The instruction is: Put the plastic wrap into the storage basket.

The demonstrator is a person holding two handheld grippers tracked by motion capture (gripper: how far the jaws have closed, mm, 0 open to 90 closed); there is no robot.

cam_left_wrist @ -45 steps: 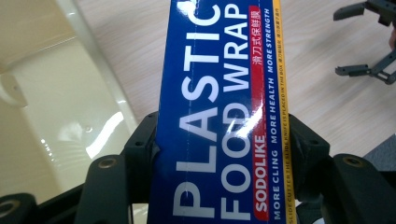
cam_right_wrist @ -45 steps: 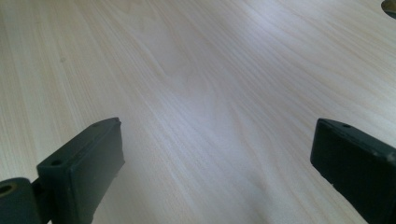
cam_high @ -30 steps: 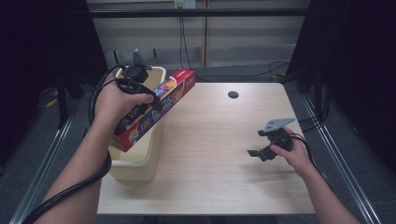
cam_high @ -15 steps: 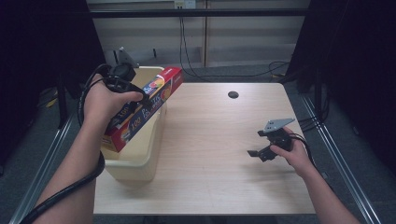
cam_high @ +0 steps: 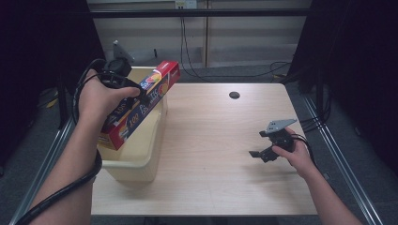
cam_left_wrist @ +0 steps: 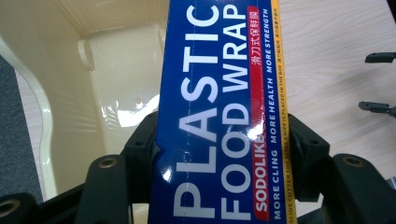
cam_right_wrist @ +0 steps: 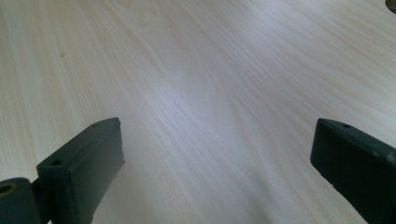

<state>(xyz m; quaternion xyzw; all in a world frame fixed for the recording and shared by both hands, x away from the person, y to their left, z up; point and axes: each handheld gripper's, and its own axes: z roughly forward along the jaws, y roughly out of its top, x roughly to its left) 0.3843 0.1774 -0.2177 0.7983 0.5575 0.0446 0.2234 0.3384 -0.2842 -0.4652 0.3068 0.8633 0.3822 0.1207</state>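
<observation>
A long plastic food wrap box (cam_high: 141, 103), red and blue, hangs tilted above the cream plastic bin (cam_high: 141, 161) at the table's left side. My left gripper (cam_high: 141, 96) is shut on the box around its middle; in the left gripper view both jaws press the blue face of the box (cam_left_wrist: 219, 116), with the bin's inside (cam_left_wrist: 116, 84) below. My right gripper (cam_high: 259, 151) rests low over the wooden table (cam_high: 211, 140) at the right, open, with nothing between its fingers (cam_right_wrist: 88, 158).
A dark round hole (cam_high: 234, 95) sits in the tabletop near the far edge. Cables hang behind the table and at its right. Metal rails run along both sides. The other gripper's jaw tips (cam_left_wrist: 380, 81) appear far off in the left gripper view.
My left gripper has carried the box leftward and toward me, so more of it now hangs over the bin. The right gripper has stayed in place.
</observation>
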